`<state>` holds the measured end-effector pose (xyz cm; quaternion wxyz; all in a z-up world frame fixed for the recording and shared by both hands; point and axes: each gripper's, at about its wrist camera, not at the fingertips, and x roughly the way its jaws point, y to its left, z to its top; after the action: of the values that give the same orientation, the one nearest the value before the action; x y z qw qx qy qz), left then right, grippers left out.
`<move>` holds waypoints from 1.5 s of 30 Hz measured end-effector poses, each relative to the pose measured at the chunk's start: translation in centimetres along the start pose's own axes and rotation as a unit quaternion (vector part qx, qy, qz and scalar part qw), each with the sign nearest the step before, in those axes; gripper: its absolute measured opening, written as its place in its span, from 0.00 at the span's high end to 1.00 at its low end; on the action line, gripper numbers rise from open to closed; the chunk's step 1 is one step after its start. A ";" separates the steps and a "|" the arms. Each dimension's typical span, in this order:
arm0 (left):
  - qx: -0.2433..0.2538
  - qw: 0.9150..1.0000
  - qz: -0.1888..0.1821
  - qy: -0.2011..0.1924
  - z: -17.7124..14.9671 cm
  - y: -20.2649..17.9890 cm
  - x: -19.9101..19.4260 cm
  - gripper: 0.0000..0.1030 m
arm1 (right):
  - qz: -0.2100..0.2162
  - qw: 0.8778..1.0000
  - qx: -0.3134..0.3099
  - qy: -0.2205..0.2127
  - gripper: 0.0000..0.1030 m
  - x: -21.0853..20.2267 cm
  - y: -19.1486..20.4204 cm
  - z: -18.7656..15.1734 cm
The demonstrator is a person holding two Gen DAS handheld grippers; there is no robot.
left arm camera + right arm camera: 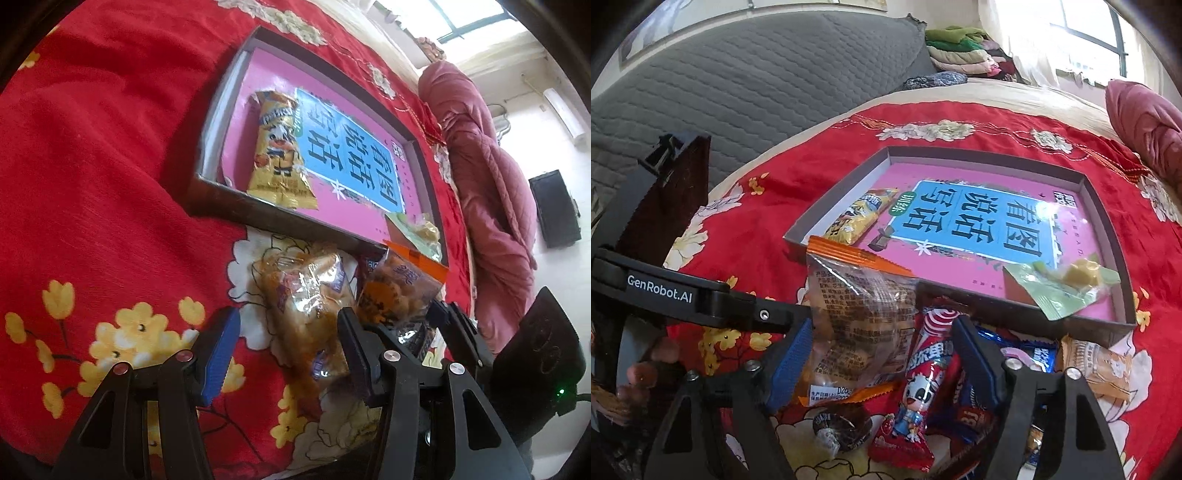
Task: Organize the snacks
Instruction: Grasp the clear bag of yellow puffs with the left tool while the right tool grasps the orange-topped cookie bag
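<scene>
The clear nut packet with the orange seal point(860, 317) stood on the red bedspread point(738, 236) just before the shallow box point(1108, 229). My right gripper point(882, 350) straddled it and a red milk-candy wrapper point(919, 384), jaws half wide, not yet pressing. I meant to shift left and pinch the packet alone. My left gripper point(290, 354) hung half open around a clear cake bag point(306, 306).

Box tray point(1106, 236) middle lies bare between yellow snack packet point(857, 216) and green packet point(1060, 288). Near wall fronted by crowded loose snacks point(923, 373); red bedspread point(110, 155) left of tray open.
</scene>
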<state>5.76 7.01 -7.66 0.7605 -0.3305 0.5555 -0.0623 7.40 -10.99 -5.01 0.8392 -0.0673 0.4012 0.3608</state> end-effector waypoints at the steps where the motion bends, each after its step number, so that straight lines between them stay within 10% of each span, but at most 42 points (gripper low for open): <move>1: -0.001 1.000 -0.002 0.002 0.0 -0.1 0.1 0.45 | 0.005 1.000 -0.001 0.000 0.37 0.0 0.1 0.0; 4: -0.004 1.000 -0.005 0.004 0.0 -0.1 0.2 0.45 | 0.011 1.000 -0.012 0.000 0.51 0.2 0.4 0.0; 20: -0.029 0.998 -0.042 0.023 0.3 -0.6 1.9 0.41 | 0.045 0.997 0.039 -0.057 0.55 -3.8 -2.0 0.7; 34: 0.019 0.998 0.055 0.004 0.7 -3.7 3.2 0.51 | 0.041 0.992 0.086 -0.087 0.55 -5.4 -4.6 1.4; 45: 0.059 0.996 0.062 -0.031 0.3 -4.9 0.8 0.51 | 0.042 0.989 0.098 -0.100 0.55 -5.8 -5.5 1.6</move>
<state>7.66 2.98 -5.44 0.7981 -0.2520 0.5460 -0.0372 9.58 -17.54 -0.66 0.8615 0.0686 0.3516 0.3598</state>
